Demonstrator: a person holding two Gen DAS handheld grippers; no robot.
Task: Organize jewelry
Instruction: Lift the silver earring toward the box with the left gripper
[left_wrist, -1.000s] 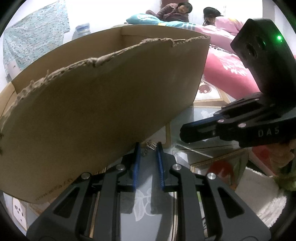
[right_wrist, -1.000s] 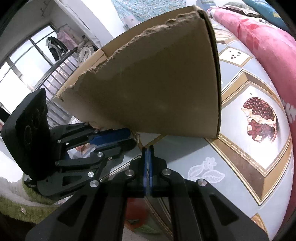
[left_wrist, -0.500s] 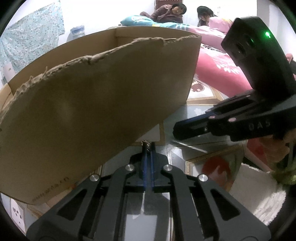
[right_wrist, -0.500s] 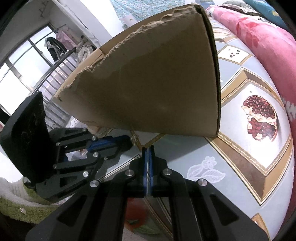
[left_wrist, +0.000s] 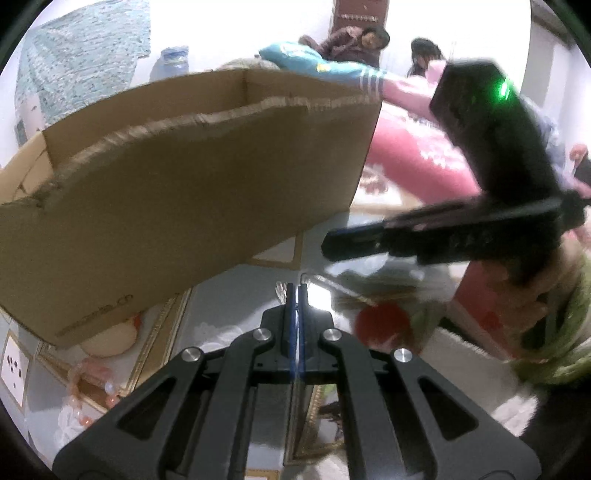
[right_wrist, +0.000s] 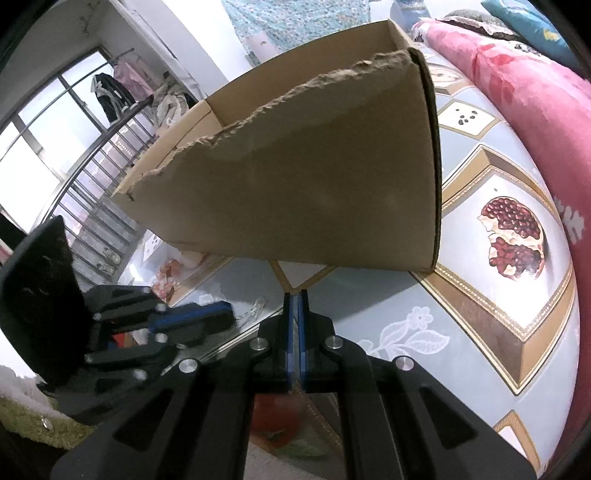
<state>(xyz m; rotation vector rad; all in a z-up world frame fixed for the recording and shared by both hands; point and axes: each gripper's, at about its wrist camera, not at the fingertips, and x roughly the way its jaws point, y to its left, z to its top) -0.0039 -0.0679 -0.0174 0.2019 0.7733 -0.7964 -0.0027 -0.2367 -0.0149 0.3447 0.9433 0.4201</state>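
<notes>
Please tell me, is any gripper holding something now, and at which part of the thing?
The left gripper is shut on a small silvery jewelry piece, pinched at one end; the rest sticks out past the tips. The right gripper is shut and holds nothing.

— Looks like a home, a lived-in room.
— Shown by what?
— Pink bedding (right_wrist: 524, 96) heaped along one side, two people (left_wrist: 369, 40) lounging at the far wall, a patterned cloth (left_wrist: 81, 62) hung up.
— Anything else domestic?
— Clothes (right_wrist: 122, 88) drying on a rail by a barred window (right_wrist: 44, 147), a fruit-printed tabletop (right_wrist: 513, 236) with a pomegranate picture, a torn cardboard box (right_wrist: 314, 177) on it, a shaggy rug (right_wrist: 22, 417) down below.
</notes>
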